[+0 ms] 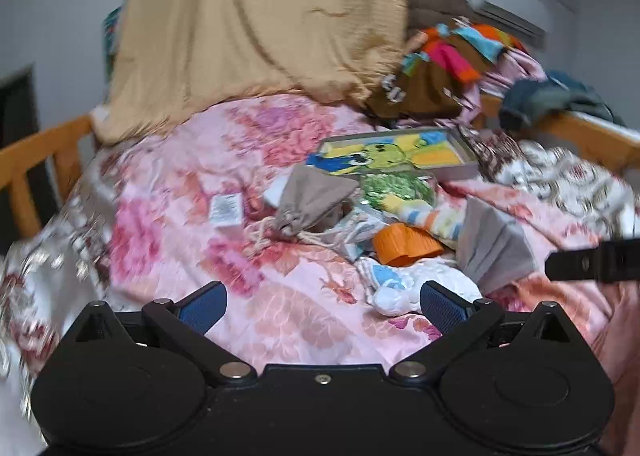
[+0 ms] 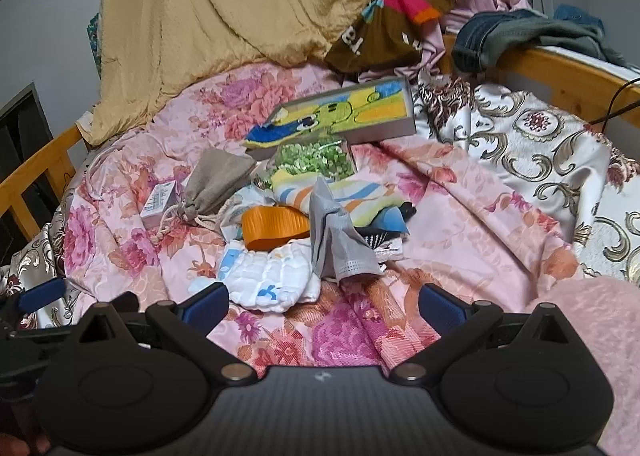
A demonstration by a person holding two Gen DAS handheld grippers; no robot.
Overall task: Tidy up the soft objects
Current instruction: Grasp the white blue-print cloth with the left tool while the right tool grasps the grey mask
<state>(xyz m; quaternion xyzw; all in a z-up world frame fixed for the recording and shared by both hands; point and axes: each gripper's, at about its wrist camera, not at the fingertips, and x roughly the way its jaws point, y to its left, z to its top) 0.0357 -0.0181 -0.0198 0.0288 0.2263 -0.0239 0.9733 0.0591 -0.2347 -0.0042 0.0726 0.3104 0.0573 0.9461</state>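
Lying in a loose heap near the middle of the bed, the soft objects include a white quilted cloth (image 2: pixel 268 280) at the near edge of the heap, a grey fabric piece (image 2: pixel 336 240) draped upright just beside it, an orange ribbed band (image 2: pixel 276 230) touching the cloth from behind, a striped cloth (image 2: pixel 332 191), and a beige drawstring pouch (image 2: pixel 216 183) toward the left rail side. Beyond them a flat box with a cartoon lid (image 2: pixel 340 115) rests tilted on the pink floral bedspread (image 2: pixel 460 215), and a tan blanket (image 2: pixel 224 3) is piled at the far end of the bed. The right gripper (image 2: pixel 324 308) hovers just short of the heap with its jaws spread wide and nothing between them; the white quilted cloth lies straight ahead and slightly left of its centre, its long side running across the gripper's line. The left gripper (image 1: pixel 322 304), also wide apart and empty, sits further to the left, so the same cloth (image 1: pixel 404 288) appears off toward its right finger (image 1: pixel 444 302). By this view the right gripper seems the nearer and better aligned for a first pick.
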